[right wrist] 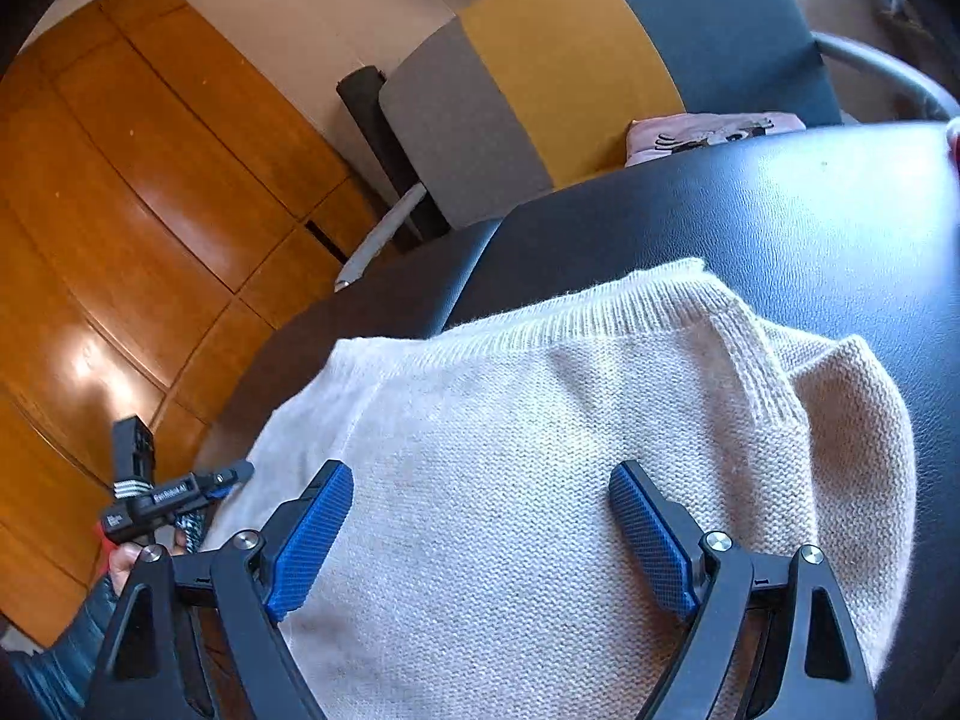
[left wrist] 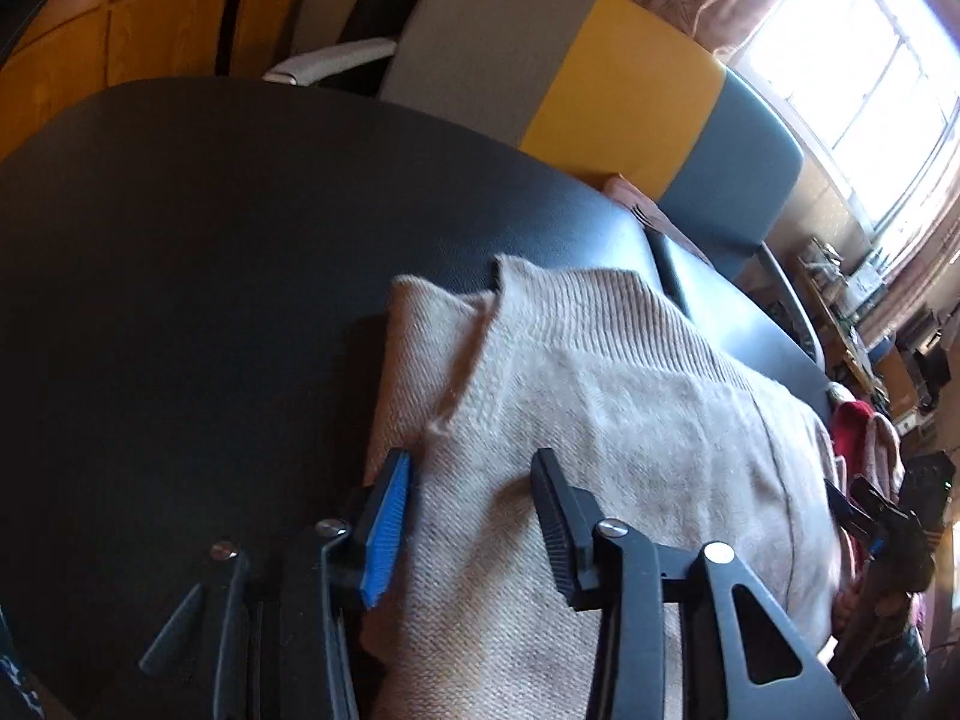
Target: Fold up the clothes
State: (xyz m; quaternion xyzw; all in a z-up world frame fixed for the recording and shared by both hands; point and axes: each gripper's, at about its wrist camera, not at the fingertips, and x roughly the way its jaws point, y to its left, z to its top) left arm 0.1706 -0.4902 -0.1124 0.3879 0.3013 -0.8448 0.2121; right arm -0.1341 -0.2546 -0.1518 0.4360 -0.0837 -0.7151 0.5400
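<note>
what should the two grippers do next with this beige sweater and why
Probably lower both and close on the near edge. The left gripper and right gripper are both open above the beige sweater, holding nothing. It lies already folded on the dark table, ribbed hem on top, so gripping the near edge would likely let them fold it once more.

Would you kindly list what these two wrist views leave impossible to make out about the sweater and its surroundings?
- Left wrist view: the beige sweater's near part is cut off by the bottom edge and covered by the left hand-held gripper.
- Right wrist view: the right hand-held gripper hides the sweater's near edge.
- Right wrist view: the pink garment on the chair is mostly hidden behind the black table.
- Left wrist view: the shelf clutter is too small.
</note>
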